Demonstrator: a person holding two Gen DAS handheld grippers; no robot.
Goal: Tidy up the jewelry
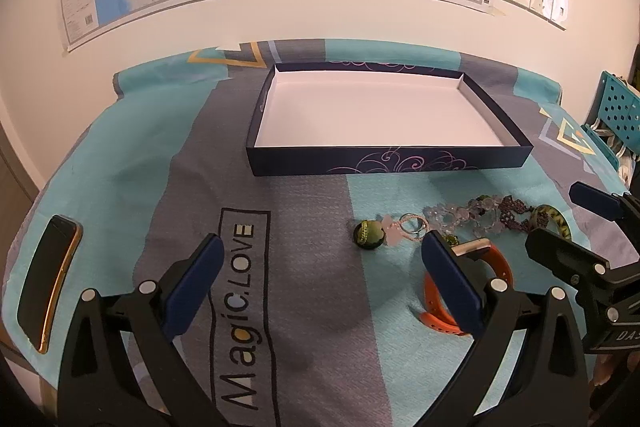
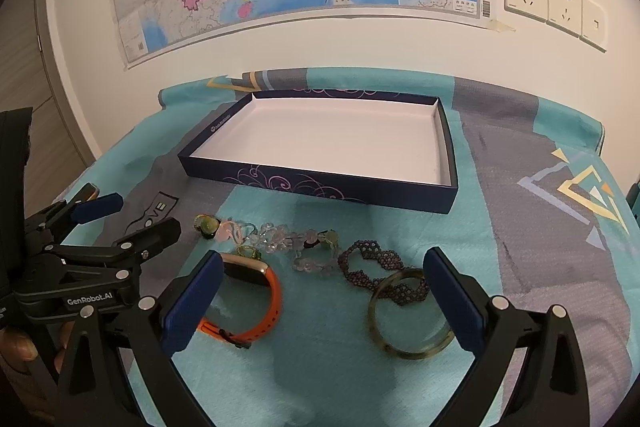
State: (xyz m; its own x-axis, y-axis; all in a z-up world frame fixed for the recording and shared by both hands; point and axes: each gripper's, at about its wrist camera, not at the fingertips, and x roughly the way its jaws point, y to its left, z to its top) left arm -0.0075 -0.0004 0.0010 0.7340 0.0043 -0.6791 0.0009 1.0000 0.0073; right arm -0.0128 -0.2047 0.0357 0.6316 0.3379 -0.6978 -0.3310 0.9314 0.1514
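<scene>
A dark blue box with a white, bare floor sits on the bedspread; its front wall also shows in the right wrist view. In front of it lies a row of jewelry: a green bead piece, a ring, a clear crystal bracelet, a purple beaded bracelet, a greenish bangle and an orange watch. My left gripper hovers open left of the row, its right finger beside the orange watch. My right gripper is open, spanning watch and bangle.
A dark phone lies at the left edge of the teal and grey bedspread. A map and wall sockets are behind the bed. A teal perforated rack stands at the right. A hand holds the left gripper.
</scene>
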